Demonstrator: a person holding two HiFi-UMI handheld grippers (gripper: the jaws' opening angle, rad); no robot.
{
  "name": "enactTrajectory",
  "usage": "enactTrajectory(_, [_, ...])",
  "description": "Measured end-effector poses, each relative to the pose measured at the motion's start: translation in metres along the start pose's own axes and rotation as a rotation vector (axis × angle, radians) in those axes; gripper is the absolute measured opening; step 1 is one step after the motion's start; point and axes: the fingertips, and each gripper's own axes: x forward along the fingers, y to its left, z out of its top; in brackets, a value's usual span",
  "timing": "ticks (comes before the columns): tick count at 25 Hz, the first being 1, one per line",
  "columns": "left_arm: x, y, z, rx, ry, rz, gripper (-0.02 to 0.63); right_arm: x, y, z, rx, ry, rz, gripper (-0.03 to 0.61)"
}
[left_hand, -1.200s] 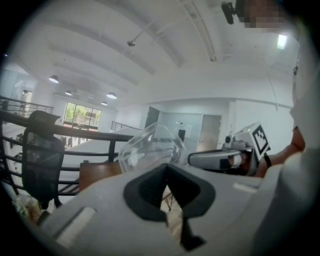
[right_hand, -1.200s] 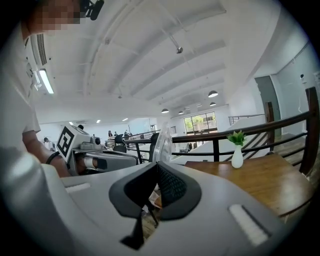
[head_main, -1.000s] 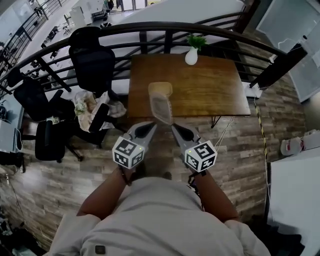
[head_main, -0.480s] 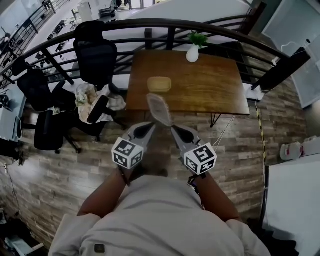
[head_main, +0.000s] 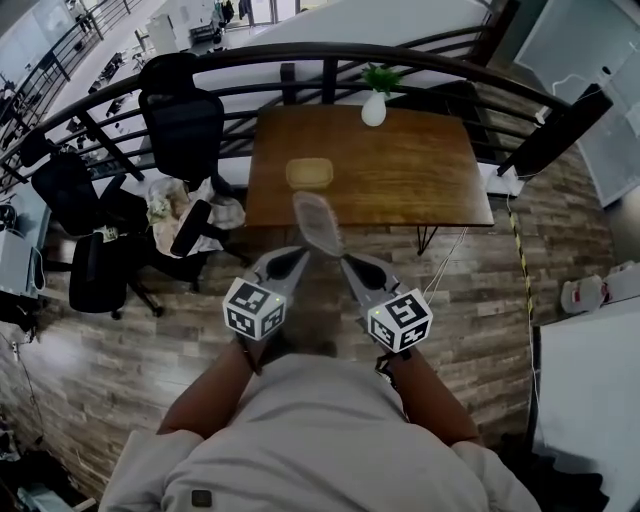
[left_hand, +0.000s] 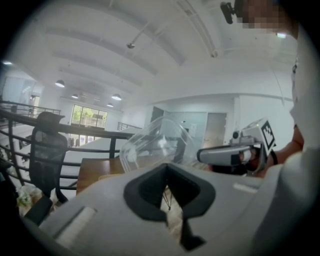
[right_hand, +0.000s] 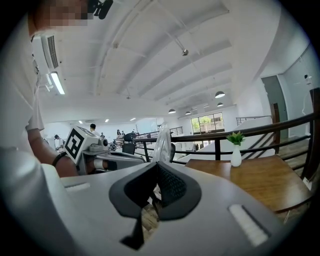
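A clear plastic container (head_main: 318, 222) hangs in the air in front of the person, just short of the near edge of the wooden table (head_main: 420, 175). My left gripper (head_main: 303, 250) and my right gripper (head_main: 345, 256) meet at its lower end, each shut on its rim. In the left gripper view the clear container (left_hand: 152, 144) rises above my shut jaws, with the right gripper (left_hand: 235, 155) beside it. The right gripper view shows the container (right_hand: 162, 140) edge-on above the jaws. A second, tan-looking shallow container (head_main: 309, 173) lies on the table.
A white vase with a green plant (head_main: 374, 105) stands at the table's far edge. A black curved railing (head_main: 300, 55) runs behind it. Black office chairs (head_main: 185, 125) and a cluttered heap (head_main: 190, 205) are at the left. The floor is wood plank.
The clear container now stands apart from the tan one on the table instead of overlapping it in the head view. Both grippers keep their hold, and the container sits a little higher in the left gripper view.
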Motion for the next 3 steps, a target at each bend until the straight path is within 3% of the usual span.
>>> enactTrajectory(3, [0.0020, -0.0038, -0.0015, 0.001, 0.001, -0.005, 0.003, -0.0034, -0.0028, -0.0002, -0.001, -0.004, -0.006, 0.006])
